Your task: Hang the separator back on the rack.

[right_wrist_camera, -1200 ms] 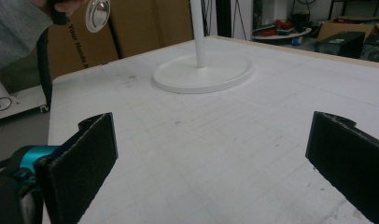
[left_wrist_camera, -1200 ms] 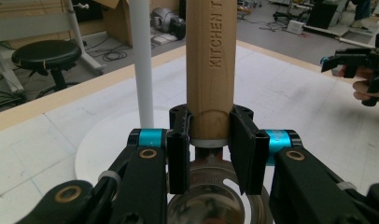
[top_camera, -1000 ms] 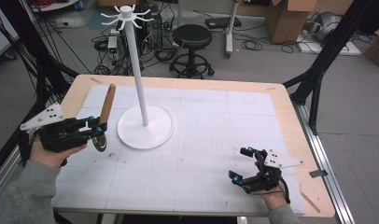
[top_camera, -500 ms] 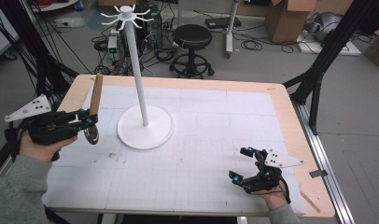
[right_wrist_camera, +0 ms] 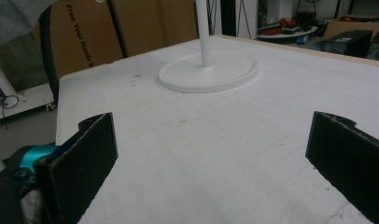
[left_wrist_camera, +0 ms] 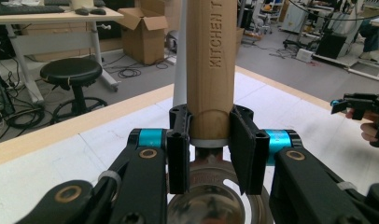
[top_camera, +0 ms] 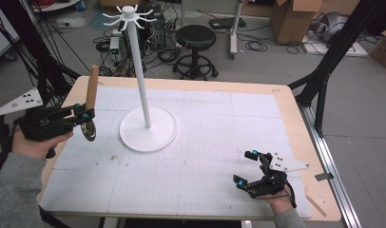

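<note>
While the right gripper (top_camera: 250, 167) rests low on the near right part of the table (top_camera: 286, 102), in the same place as in the earlier high views, the left gripper (top_camera: 84, 115) has shifted. One second ago it was over the white mat close to the base of the stand; in the present high view it is farther to the left, above the table's left edge, and it appears higher in the picture. The left gripper's jaws are clamped on the pizza cutter (top_camera: 90, 102), as in both earlier frames. In the left gripper view, the two black pads press on either side of the lower end of the wooden handle (left_wrist_camera: 211, 70), just above the metal collar, with the round steel wheel (left_wrist_camera: 211, 205) hanging directly below the jaws. The handle stands nearly upright, leaning slightly, and its top points up and away from the person. The white stand (top_camera: 141, 71) with its ring of hooks at the top has not moved; its round base sits on the mat, now well apart from the cutter. The right gripper's jaws stand wide apart with nothing between them; the right gripper view shows bare mat between the two pads (right_wrist_camera: 85, 154).
</note>
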`<action>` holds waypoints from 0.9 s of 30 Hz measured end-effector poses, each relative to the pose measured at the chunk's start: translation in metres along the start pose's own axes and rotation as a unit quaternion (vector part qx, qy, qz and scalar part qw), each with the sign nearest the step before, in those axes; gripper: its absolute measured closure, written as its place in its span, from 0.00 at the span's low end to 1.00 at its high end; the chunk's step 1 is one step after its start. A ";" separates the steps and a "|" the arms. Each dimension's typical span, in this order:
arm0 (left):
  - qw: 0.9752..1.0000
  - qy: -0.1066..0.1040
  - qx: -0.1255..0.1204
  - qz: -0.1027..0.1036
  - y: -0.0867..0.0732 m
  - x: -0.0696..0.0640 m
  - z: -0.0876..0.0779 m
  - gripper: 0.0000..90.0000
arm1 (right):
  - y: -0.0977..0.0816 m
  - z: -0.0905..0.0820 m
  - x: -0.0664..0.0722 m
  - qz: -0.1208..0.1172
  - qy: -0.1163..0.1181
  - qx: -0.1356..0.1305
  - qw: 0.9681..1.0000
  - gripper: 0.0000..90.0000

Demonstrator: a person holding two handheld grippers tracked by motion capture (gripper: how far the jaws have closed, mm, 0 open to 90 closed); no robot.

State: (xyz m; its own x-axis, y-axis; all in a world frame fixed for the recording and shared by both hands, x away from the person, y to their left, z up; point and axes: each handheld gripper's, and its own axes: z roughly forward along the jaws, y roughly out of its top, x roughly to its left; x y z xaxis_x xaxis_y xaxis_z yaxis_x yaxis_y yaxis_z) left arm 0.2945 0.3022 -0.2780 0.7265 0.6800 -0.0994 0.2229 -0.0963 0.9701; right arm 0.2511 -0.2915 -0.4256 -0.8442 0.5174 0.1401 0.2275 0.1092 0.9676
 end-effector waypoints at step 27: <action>0.999 -0.019 -0.031 -0.009 0.034 0.007 0.000 0.77 | 0.000 0.003 0.001 -0.004 0.006 0.000 1.000 0.01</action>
State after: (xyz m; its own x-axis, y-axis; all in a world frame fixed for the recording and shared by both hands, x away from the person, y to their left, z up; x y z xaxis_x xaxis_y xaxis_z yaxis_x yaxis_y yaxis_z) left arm 0.3071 0.3032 -0.2460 0.7477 0.6524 -0.1236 0.1964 -0.0394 0.9797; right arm 0.2515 -0.2885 -0.4257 -0.8518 0.5059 0.1358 0.2212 0.1123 0.9687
